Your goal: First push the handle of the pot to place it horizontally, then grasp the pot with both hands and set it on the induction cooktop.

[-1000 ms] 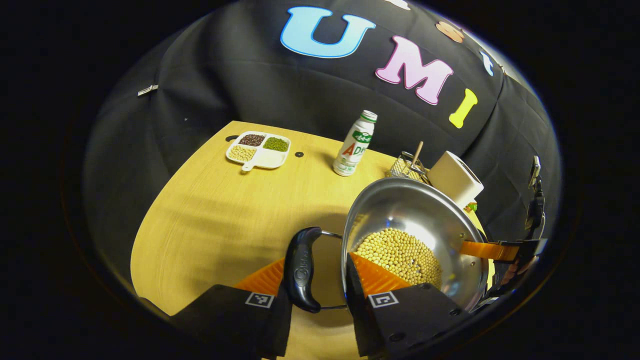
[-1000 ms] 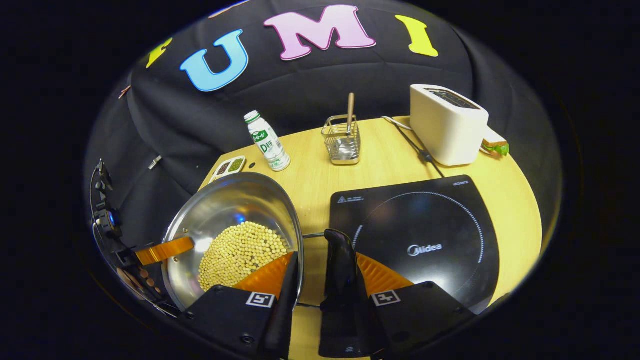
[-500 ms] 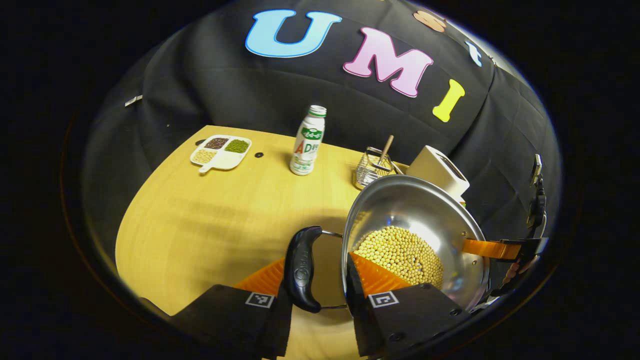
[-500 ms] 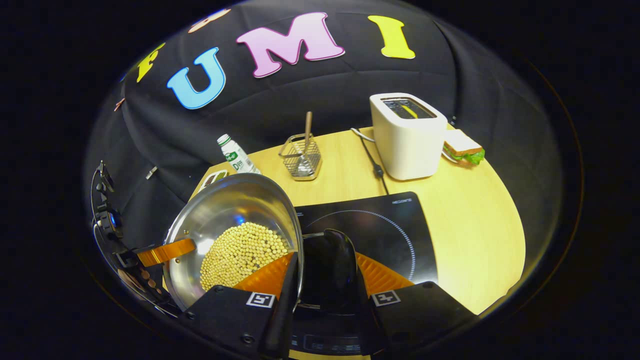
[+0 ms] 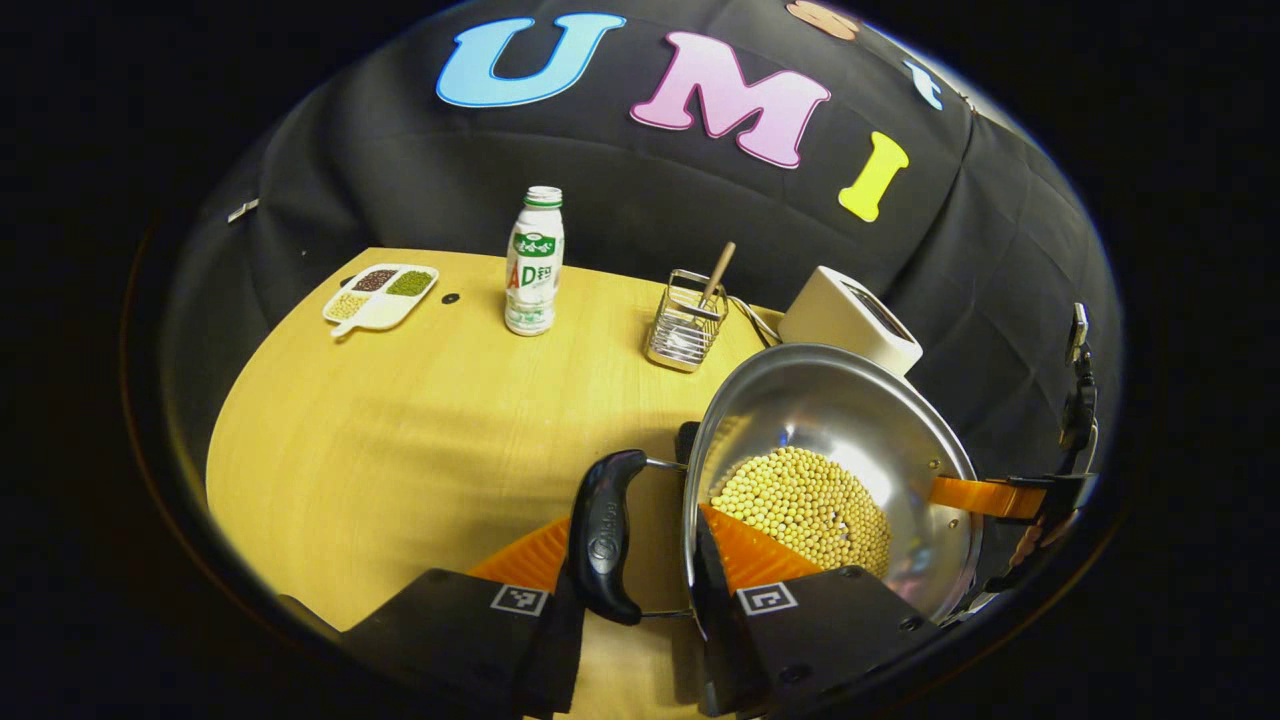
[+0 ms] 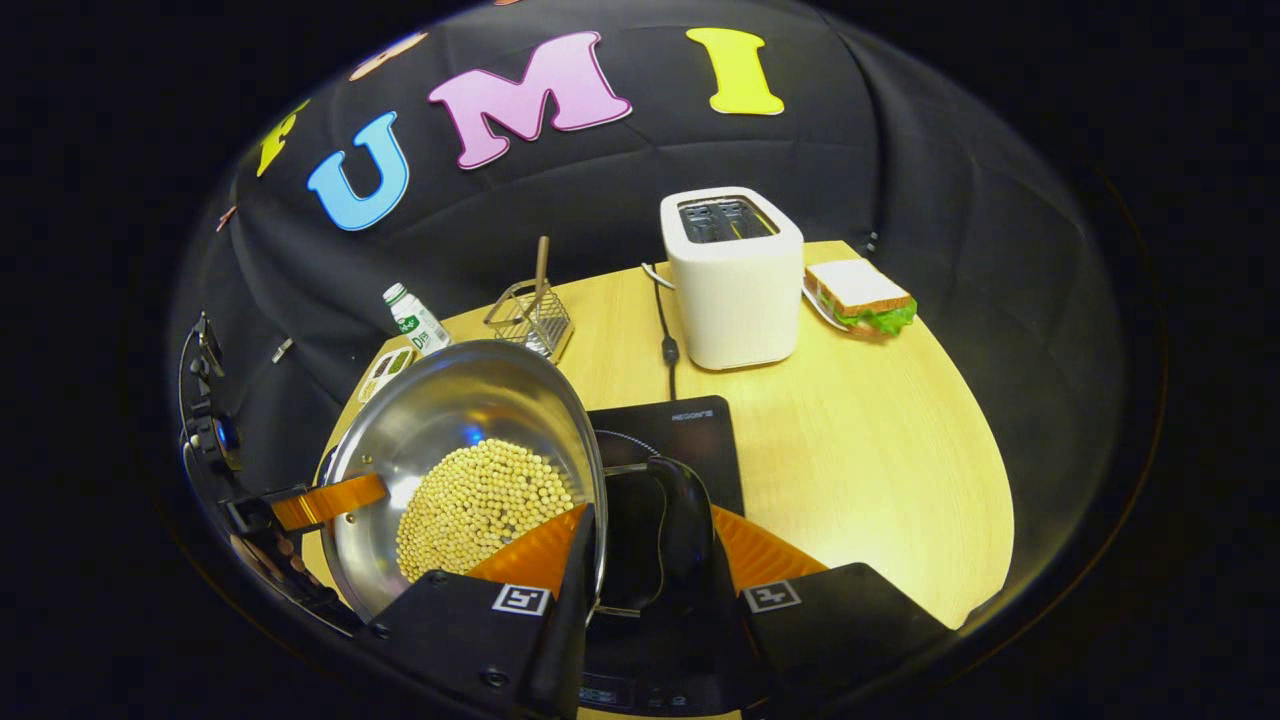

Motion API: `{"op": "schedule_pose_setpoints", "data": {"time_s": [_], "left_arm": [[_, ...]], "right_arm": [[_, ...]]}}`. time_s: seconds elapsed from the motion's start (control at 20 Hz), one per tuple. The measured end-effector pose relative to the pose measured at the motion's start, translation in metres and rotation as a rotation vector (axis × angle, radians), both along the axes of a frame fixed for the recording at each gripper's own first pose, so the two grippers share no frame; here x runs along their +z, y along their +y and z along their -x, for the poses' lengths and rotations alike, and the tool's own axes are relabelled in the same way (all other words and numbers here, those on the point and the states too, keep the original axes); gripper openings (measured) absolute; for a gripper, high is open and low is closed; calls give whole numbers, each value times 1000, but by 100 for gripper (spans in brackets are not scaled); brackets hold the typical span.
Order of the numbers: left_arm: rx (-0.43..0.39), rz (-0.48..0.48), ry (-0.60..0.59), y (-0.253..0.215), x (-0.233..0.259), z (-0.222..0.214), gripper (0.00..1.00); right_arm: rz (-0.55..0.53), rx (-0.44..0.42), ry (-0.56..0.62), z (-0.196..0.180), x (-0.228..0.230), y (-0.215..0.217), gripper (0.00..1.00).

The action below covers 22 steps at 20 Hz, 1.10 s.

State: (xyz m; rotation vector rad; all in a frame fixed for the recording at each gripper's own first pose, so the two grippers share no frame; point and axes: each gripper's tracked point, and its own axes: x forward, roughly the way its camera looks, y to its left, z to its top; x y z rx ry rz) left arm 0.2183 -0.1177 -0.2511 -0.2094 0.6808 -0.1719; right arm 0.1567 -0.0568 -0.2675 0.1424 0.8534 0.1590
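Two tools carry the pot (image 5: 830, 450) between them, above the bench (image 5: 400, 440). In the left gripper view the left tool (image 5: 628, 560) is clenched on the pot's near side, one finger outside the black handle (image 5: 603, 535) and the other inside the steel wall. In the right gripper view the right tool (image 6: 650, 550) grasps the opposite side in the same way, with the other handle (image 6: 672, 530) and the rim between its fingers. The pot (image 6: 465, 470) holds a heap of yellow beans (image 6: 485, 500) that lies toward the right tool's side, so I judge the pot tilted or unevenly loaded.

The induction cooktop (image 6: 670, 440) lies just under and beyond the right tool, partly hidden by the pot. The carry looks nearly finished; lowering remains.

Risks from here: if one tool drops faster than the other, the beans may slide and spill over the rim. Each grip spans a thin wall and a wire-mounted handle, so a twist could let the pot pivot or slip. Setting down off-centre could leave the base overhanging the cooktop edge. The toaster (image 6: 733, 275) and its cord (image 6: 665, 340) stand near behind it.
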Motion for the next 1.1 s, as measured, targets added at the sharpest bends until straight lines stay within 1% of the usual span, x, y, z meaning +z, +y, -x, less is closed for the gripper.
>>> {"op": "schedule_pose_setpoints", "data": {"time_s": [0.05, 0.1, 0.15, 0.25, 0.3, 0.4, 0.45, 0.5, 0.55, 0.6, 0.65, 0.7, 0.8, 0.85, 0.9, 1.0, 1.05, 1.1], "left_arm": [[0, 0, -5, -6, -1, -2, 54], [1, 3, -5, -13, -4, -5, 54], [4, 7, -3, -19, -6, -7, 54], [1, 2, -3, -30, -11, -12, 54], [-2, -2, -5, -35, -12, -14, 54], [-8, -13, -4, -44, -17, -17, 54], [-16, -24, -7, -47, -19, -18, 54], [-19, -31, -16, -49, -19, -20, 54], [-14, -27, -18, -50, -22, -23, 54], [-8, -22, -16, -51, -26, -24, 54], [-7, -20, -10, -50, -29, -25, 56], [-1, -11, -7, -50, -32, -27, 53], [6, 1, -12, -49, -33, -28, 55], [8, 3, -16, -48, -32, -29, 53], [10, 1, -13, -47, -33, -29, 56], [14, -6, -10, -46, -34, -29, 58], [16, -12, -8, -47, -35, -29, 58], [14, -22, -5, -46, -35, -29, 59]], "right_arm": [[1, -2, 3, -2, -2, -7, 55], [2, -2, 1, -5, -2, -13, 51], [4, -3, -3, -8, -3, -19, 55], [6, -8, 2, -11, -7, -29, 55], [5, -10, 7, -12, -10, -34, 51], [-2, -19, 20, -15, -17, -44, 60], [-3, -24, 26, -15, -20, -46, 51], [-7, -28, 32, -16, -22, -47, 55], [-9, -28, 30, -16, -23, -48, 55], [-9, -27, 30, -18, -25, -49, 55], [-10, -26, 30, -21, -29, -50, 55], [-17, -28, 37, -26, -33, -50, 55], [-34, -33, 30, -29, -35, -46, 55], [-37, -35, 23, -30, -32, -47, 55], [-39, -34, 25, -30, -32, -47, 55], [-45, -38, 26, -30, -34, -46, 51], [-44, -35, 25, -30, -34, -46, 55], [-42, -35, 26, -30, -34, -46, 57]]}}
